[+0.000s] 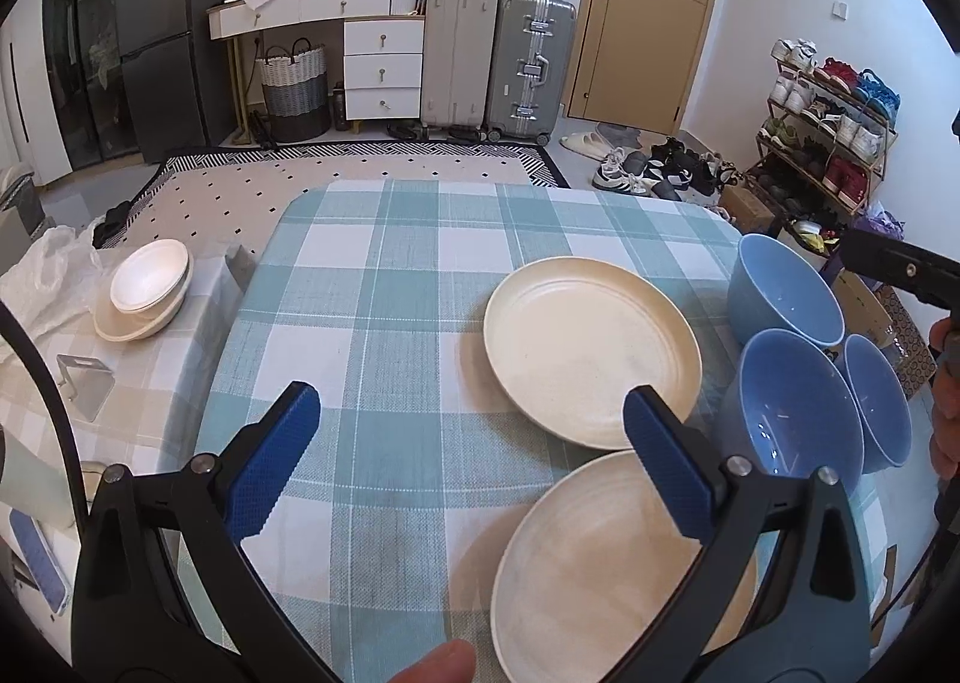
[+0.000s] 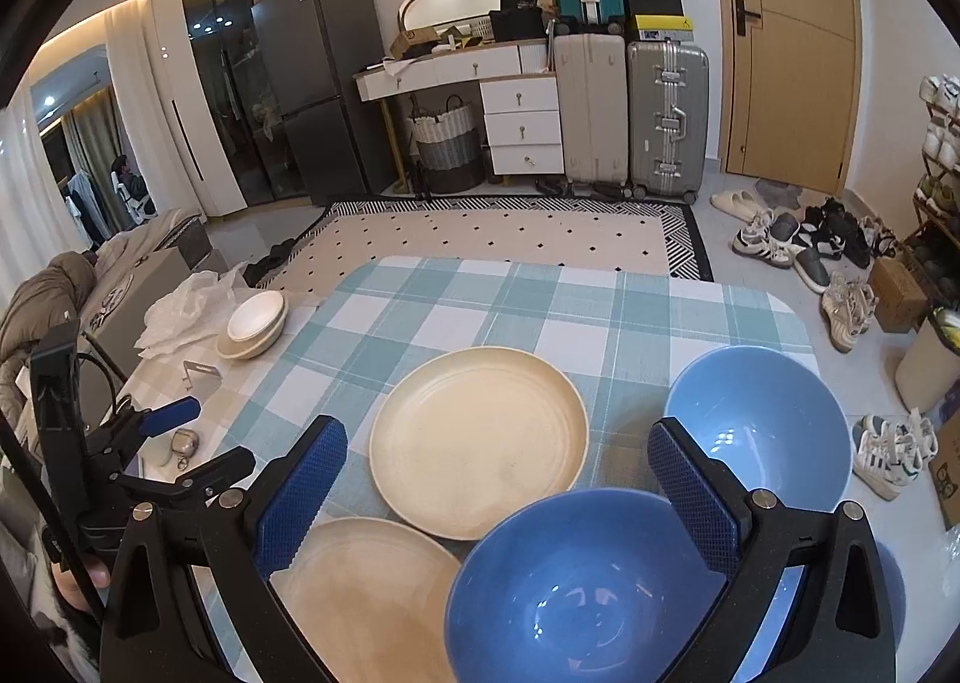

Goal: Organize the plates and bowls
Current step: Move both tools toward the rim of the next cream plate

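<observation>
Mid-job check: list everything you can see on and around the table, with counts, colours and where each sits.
round cream plates: two, cream, middle of the checked table, the near one at the front edge.
round blue bowls: three, blue, clustered at the table's right side.
white bowls stacked on a cream plate: one stack, on the beige-checked surface to the left.
teal-and-white checked tablecloth: one, covering the table.
crumpled clear plastic bag: one, far left.
suitcases: three, beige, grey and teal, against the back wall.
left claw: open, above the near plate's left edge.
right claw: open, over the nearest blue bowl.
</observation>
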The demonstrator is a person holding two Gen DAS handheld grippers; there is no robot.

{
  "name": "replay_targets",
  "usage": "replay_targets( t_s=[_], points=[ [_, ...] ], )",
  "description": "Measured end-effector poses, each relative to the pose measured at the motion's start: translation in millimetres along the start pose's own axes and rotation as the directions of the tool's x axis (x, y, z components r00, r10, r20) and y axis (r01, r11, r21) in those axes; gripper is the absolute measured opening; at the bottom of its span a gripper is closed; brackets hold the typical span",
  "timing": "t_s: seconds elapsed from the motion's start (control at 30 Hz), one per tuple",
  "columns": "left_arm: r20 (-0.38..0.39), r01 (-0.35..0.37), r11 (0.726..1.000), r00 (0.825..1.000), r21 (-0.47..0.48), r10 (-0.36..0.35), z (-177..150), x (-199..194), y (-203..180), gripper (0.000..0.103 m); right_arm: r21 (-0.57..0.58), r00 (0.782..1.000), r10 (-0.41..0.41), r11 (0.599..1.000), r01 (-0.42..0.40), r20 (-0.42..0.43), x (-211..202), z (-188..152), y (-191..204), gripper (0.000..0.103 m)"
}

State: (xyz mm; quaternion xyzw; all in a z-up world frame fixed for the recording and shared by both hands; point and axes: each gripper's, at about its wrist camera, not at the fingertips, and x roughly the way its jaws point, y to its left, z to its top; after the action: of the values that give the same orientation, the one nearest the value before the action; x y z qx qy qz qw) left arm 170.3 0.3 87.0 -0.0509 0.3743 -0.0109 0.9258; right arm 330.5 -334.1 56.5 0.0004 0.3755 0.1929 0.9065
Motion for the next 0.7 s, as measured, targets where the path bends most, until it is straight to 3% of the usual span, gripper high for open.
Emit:
replay_targets(
  t_s=[0.37, 0.7],
  points=[
    [-0.036, -0.003, 1.000, 0.999, -0.021, 0.003, 23, 38, -4, 0.101, 0.008, 0.997, -0.002, 1.000, 0.002, -0.083, 51, 31, -27, 0.102],
    [-0.088, -0.001, 1.000, 0.996, -0.030, -0.001, 33, 75, -10, 0.101, 0.004, 0.976, 0.020, 1.000, -0.019, -0.216, 104, 28, -40, 0.102]
  ],
)
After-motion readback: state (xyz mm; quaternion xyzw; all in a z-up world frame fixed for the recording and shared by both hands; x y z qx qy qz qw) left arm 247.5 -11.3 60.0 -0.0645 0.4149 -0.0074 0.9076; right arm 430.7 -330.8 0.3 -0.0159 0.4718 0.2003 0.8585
